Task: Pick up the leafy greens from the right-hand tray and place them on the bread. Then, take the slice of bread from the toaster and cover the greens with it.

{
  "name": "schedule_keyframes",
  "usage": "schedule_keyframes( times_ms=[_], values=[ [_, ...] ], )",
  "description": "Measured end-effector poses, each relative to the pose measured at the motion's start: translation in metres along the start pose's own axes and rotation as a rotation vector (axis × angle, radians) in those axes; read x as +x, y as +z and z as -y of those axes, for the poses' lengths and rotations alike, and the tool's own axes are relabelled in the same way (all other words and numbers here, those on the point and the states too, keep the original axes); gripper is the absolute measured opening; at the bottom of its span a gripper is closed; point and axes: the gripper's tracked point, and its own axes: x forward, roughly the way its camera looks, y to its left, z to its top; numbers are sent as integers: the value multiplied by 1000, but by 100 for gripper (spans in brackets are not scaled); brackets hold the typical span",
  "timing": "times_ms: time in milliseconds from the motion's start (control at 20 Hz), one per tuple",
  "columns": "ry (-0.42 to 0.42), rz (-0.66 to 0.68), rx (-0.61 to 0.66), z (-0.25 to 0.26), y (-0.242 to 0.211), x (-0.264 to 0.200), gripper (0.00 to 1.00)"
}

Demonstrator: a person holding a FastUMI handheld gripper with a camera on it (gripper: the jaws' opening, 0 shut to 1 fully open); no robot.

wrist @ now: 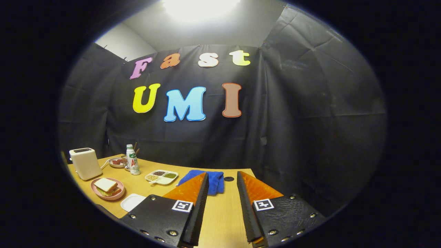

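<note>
Toaster (85, 163) at the bench's (220, 220) far left edge, upright, slot on top. Just nearer than it, a pink plate (107, 189) carrying the sandwich (106, 187): bread slice on top, greens showing under it at the rim. A small white dish (132, 202) sits at the near edge beside the plate, just left of the left finger. Behind, toward the back edge, a second pink plate (116, 162) with dark food; a bottle (132, 164) stands upright beside it. Right of the bottle, a white divided tray (162, 177) with separate fillings, one green. A blue cloth (211, 180) lies mid-bench, beyond the fingertips, partly hidden by the left finger. A dark round hole (228, 178) just right of the cloth. Gripper (222, 177): fingers spread apart, nothing between them, bare bench in the gap.
</note>
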Motion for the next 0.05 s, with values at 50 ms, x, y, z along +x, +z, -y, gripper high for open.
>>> schedule_keyframes(
  times_ms=[50],
  values=[
    [-6,8,0,12,-3,0,50]
  ],
)
